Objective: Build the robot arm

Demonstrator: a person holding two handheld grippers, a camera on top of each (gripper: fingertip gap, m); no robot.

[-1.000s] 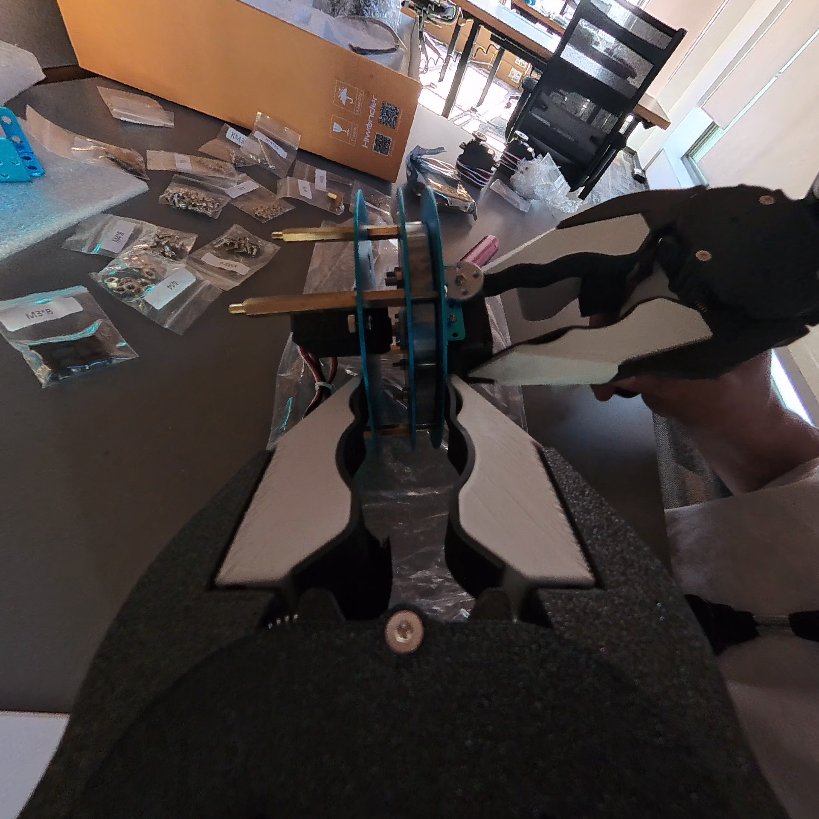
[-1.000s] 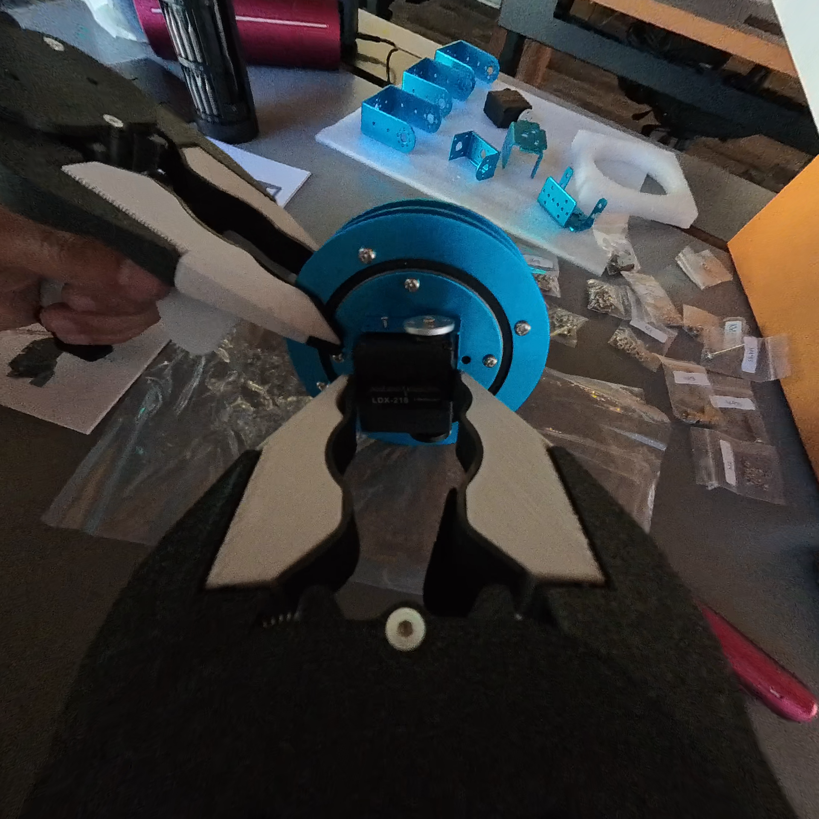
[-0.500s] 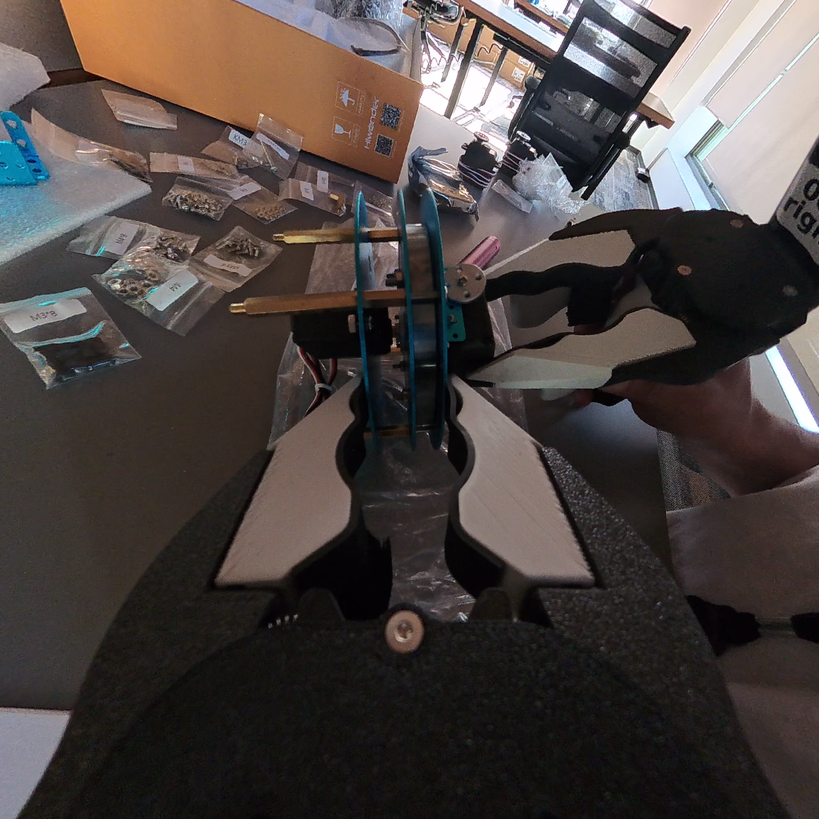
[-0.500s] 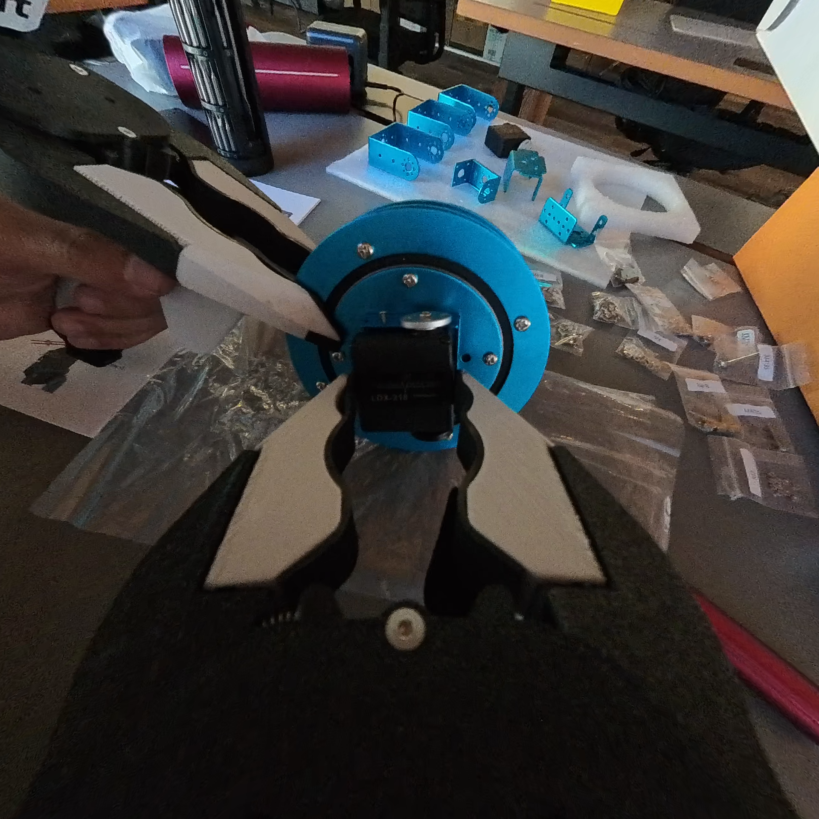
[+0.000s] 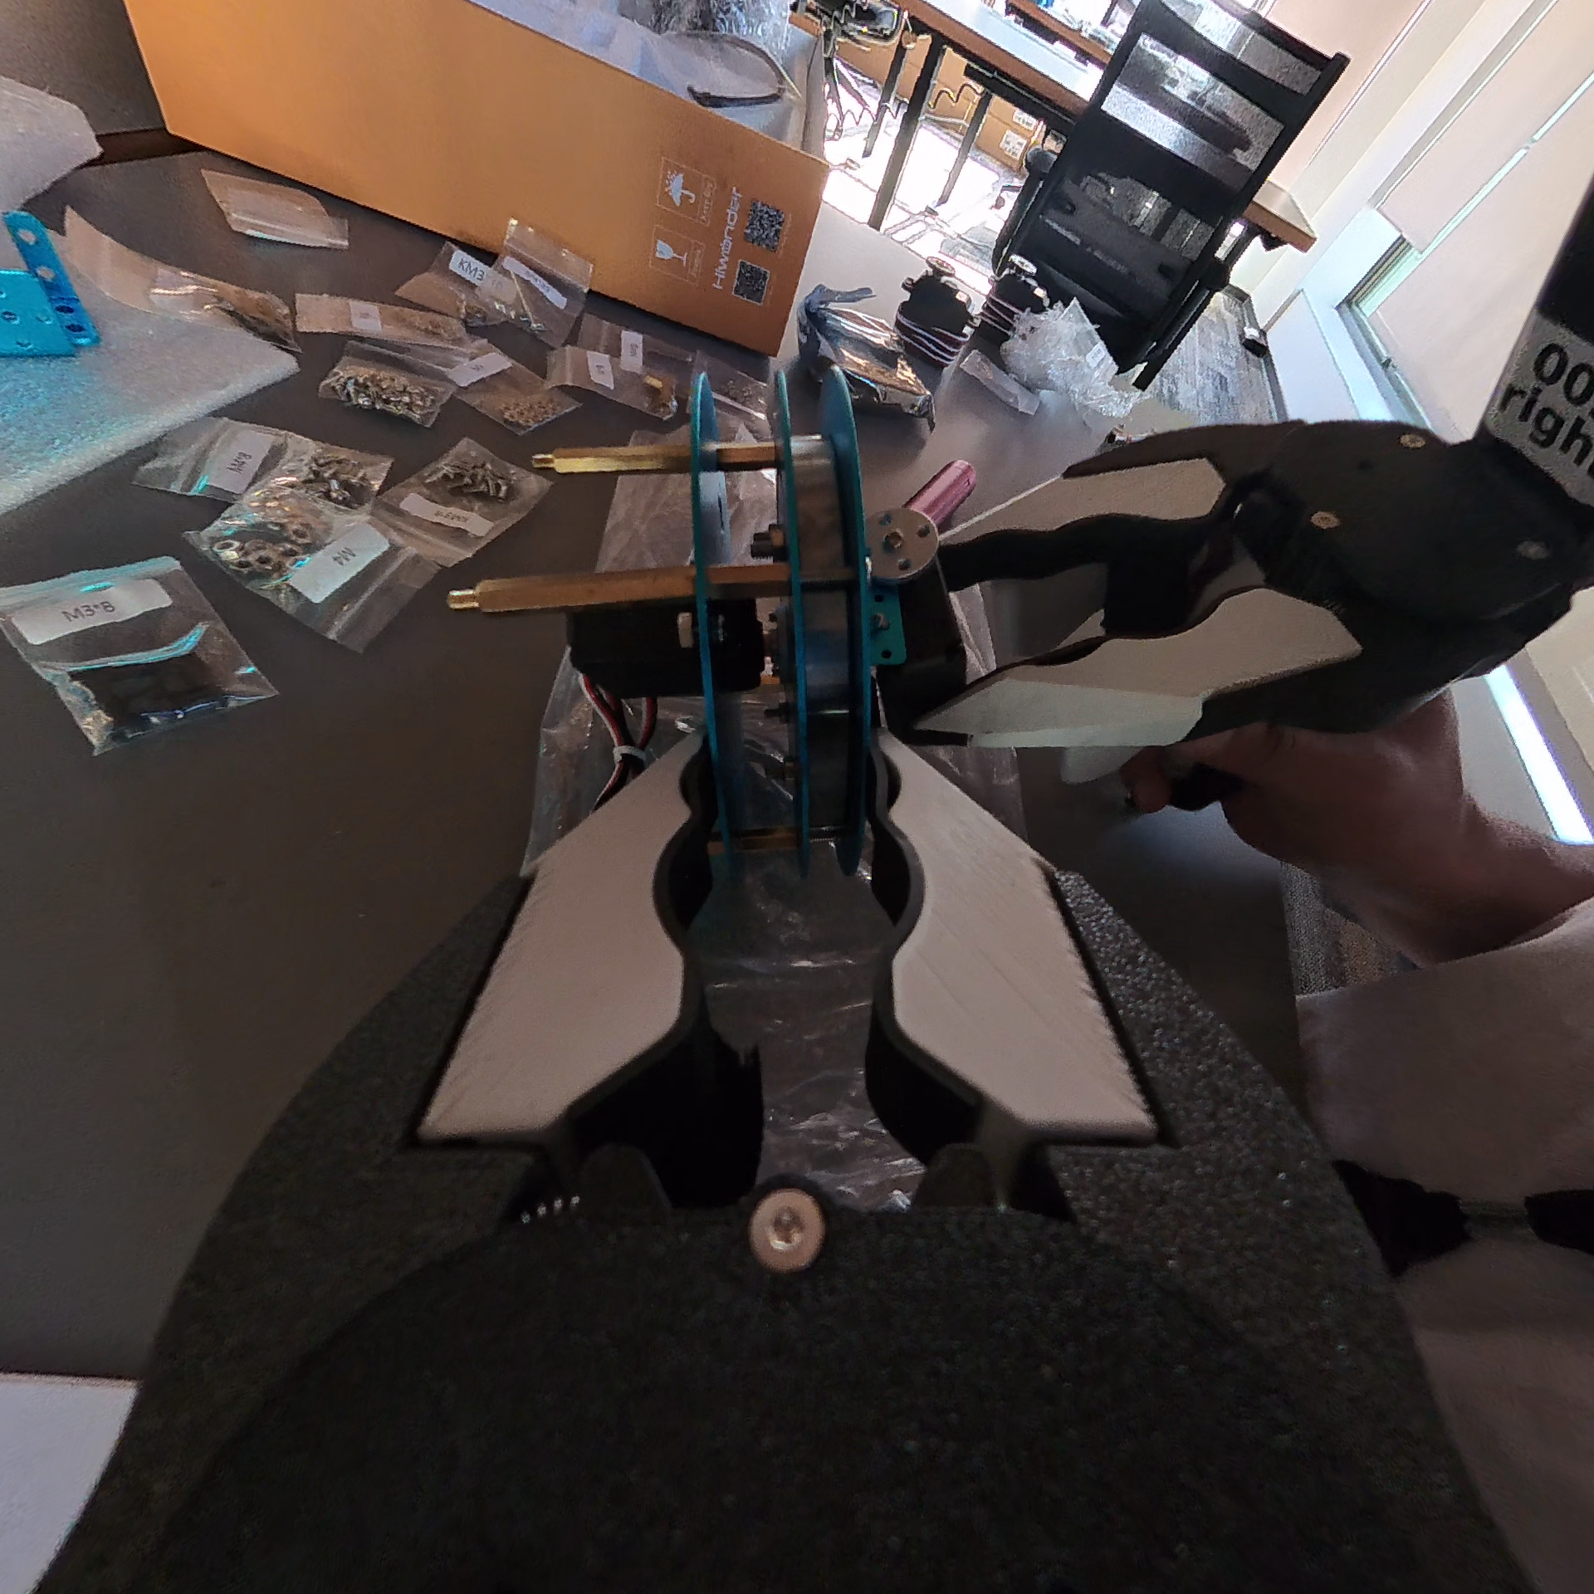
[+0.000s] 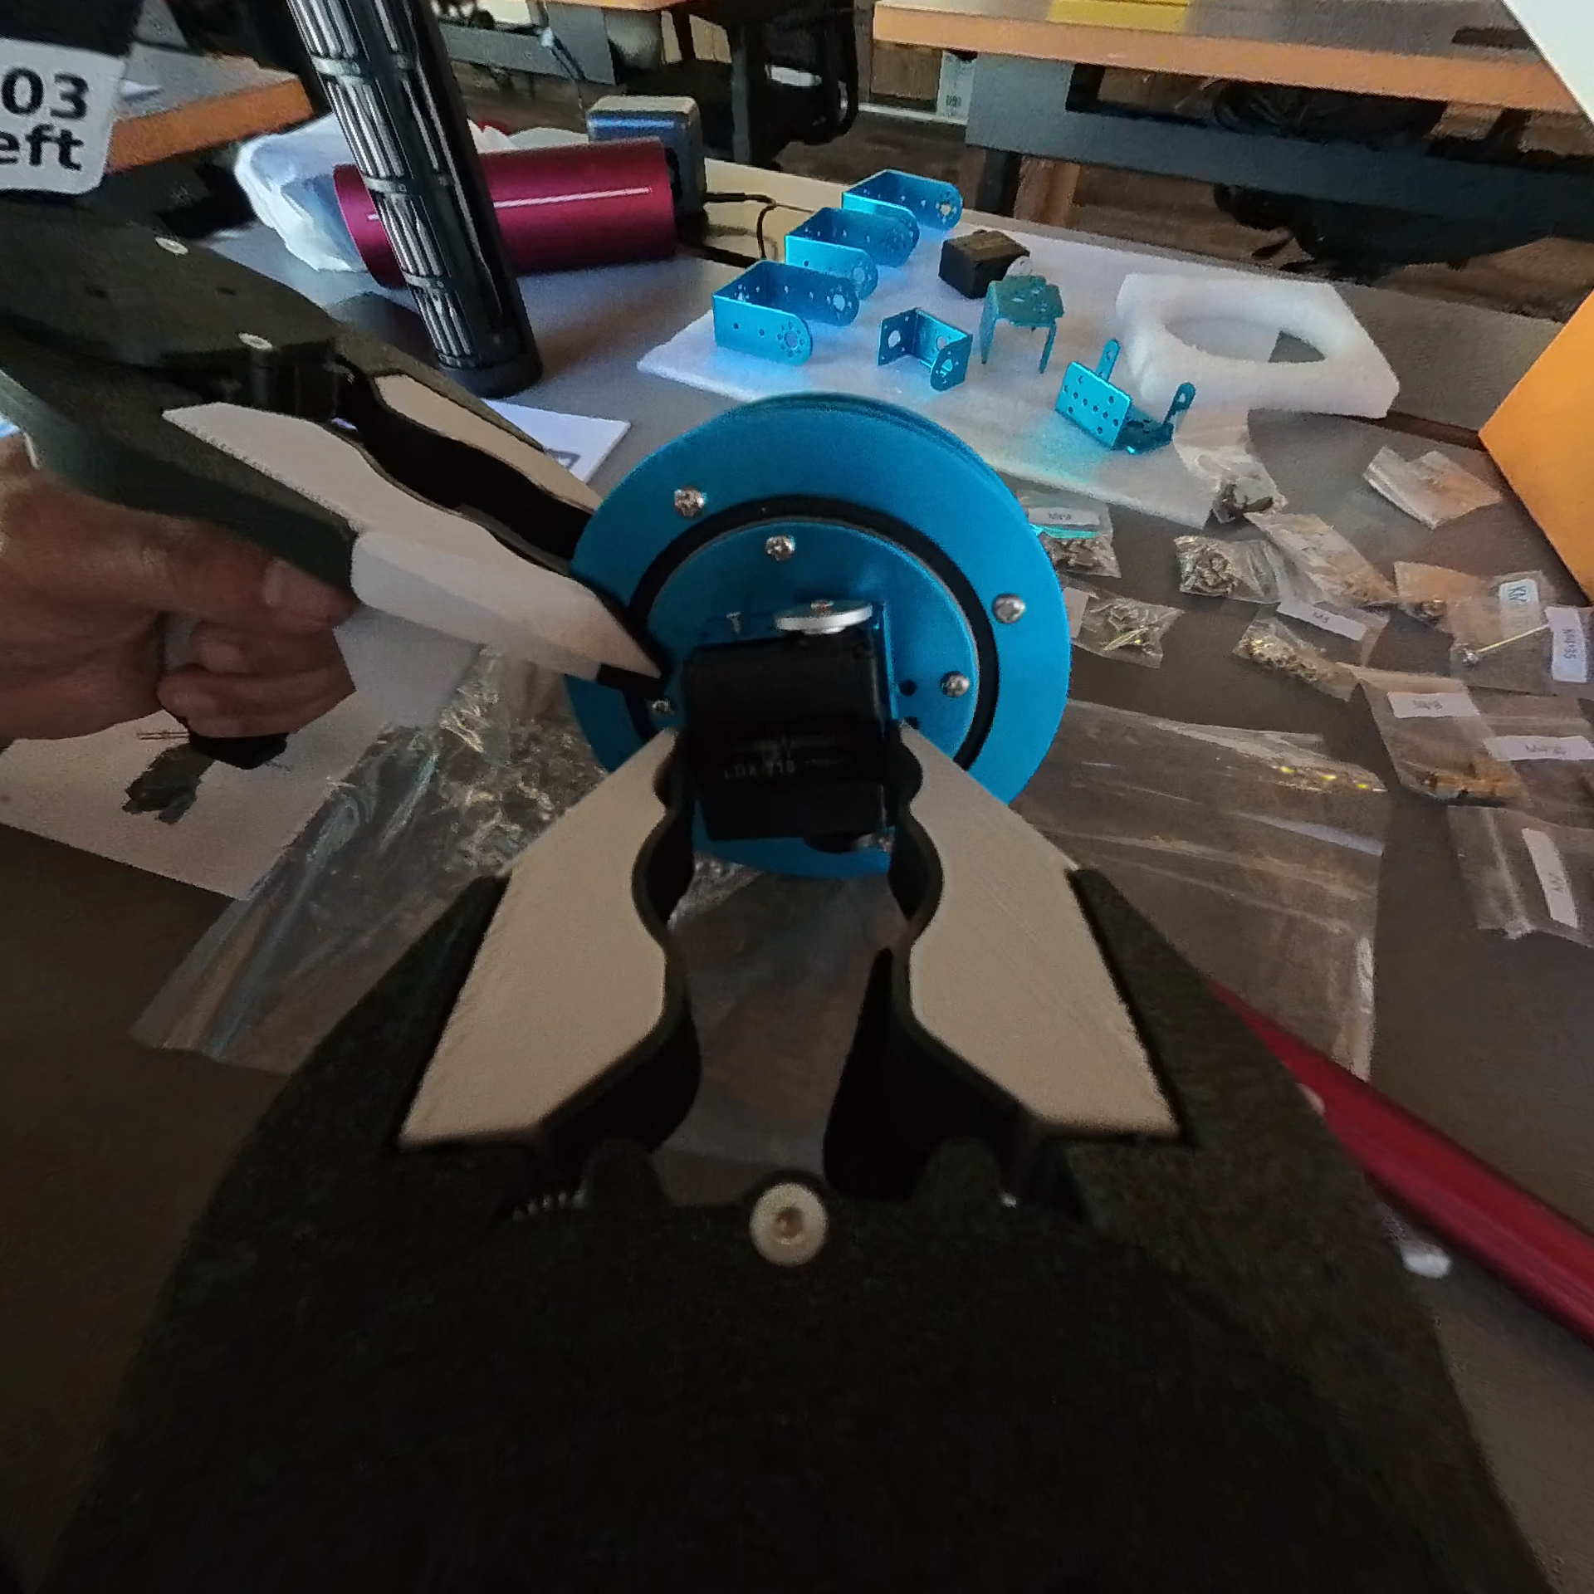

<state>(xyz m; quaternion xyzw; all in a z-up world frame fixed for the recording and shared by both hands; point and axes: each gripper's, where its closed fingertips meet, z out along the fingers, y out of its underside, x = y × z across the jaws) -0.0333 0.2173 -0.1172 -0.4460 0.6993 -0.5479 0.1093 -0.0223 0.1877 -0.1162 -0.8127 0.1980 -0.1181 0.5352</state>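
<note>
Left gripper [image 5: 789, 759] level, fingers clamped across the edges of the blue disc stack [image 5: 781, 604], held above the table [image 5: 259, 862]. Right gripper [image 6: 789, 742] comes in from the side, closed on the black servo [image 6: 785, 733] on the stack's face. Stack axis horizontal, brass standoffs [image 5: 569, 595] pointing away from the right gripper.

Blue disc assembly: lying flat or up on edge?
On edge. In the left wrist view the blue disc assembly shows its discs edge-on and vertical, brass standoffs horizontal, left claw clamping its rim.
</note>
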